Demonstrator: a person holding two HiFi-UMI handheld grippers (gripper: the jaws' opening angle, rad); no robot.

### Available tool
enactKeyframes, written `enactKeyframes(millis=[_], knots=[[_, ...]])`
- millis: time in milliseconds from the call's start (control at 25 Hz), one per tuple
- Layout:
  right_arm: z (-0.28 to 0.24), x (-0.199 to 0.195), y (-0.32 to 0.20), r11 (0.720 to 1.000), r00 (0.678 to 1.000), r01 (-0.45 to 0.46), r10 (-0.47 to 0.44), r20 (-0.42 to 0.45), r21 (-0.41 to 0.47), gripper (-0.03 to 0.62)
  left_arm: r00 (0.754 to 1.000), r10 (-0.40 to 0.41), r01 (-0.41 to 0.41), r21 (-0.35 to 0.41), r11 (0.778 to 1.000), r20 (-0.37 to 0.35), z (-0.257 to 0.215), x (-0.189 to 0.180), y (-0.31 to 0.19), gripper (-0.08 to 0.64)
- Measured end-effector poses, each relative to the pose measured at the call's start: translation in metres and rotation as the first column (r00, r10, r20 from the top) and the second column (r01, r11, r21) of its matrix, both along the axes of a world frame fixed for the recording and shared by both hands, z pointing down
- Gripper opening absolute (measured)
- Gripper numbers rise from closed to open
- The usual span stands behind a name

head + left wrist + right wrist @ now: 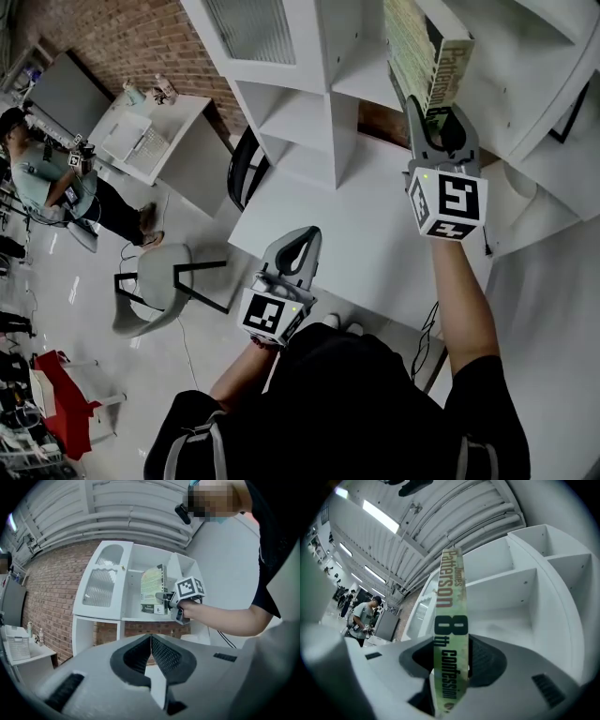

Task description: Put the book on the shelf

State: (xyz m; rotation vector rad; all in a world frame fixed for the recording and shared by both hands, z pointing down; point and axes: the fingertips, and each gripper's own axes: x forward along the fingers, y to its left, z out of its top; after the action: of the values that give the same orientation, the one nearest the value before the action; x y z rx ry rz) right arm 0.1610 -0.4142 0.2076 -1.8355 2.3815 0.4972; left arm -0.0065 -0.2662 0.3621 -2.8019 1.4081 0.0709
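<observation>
Far left in the head view there's another person (33,164) standing by a small white side table (155,131). A pale chair (150,281) sits on the floor a bit nearer.

The left hand-held gripper (307,234) hangs low over the near edge of the white desk (375,225). Its own view shows that gripper (151,639) pinched fully together with nothing in it, and it's well apart from the book.

Moving right, the right hand-held gripper (438,114) is raised up at the white shelf (309,84) and clamped on the book (422,52). It's a greenish paperback, and the spine (451,634) reads James Patterson, 8th Confession. The spine runs straight up between the pads of that gripper (452,660), which grips the lower end, so most of the book sticks out beyond the tips.

From the left gripper view, the book (153,590) stands upright inside an upper compartment of the shelf (133,581). That compartment is just right of the one with the ribbed frosted door (101,585). The book's bottom edge is right down at the compartment's floor, but I can't tell if it's actually touching. Further right there are more open white compartments (525,588).
</observation>
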Motion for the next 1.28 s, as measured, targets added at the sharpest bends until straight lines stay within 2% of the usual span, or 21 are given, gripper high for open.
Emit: enactKeyframes(millis=[120, 560, 1160, 1280], knots=[[0.000, -0.013, -0.026, 0.999, 0.999, -0.029, 0.029, -0.017, -0.017, 0.164, 1.000, 0.005, -0.005, -0.002, 1.000, -0.010, -0.001, -0.007, -0.005, 0.018], [-0.002, -0.030, -0.107, 0.992, 0.995, -0.065, 0.073, 0.061, -0.111, 0.164, 0.999, -0.009, 0.010, 0.005, 1.000, -0.031, -0.002, -0.029, -0.019, 0.018], [0.015, -0.044, -0.162, 0.981, 0.989, -0.140, 0.146, 0.038, -0.134, 0.164, 0.998, -0.058, 0.057, -0.032, 0.998, -0.023, 0.008, -0.051, -0.022, 0.018], [0.015, -0.049, -0.170, 0.981, 0.991, -0.124, 0.130, 0.031, -0.147, 0.164, 0.997, -0.070, 0.069, -0.046, 0.997, -0.021, 0.010, -0.055, -0.023, 0.018]])
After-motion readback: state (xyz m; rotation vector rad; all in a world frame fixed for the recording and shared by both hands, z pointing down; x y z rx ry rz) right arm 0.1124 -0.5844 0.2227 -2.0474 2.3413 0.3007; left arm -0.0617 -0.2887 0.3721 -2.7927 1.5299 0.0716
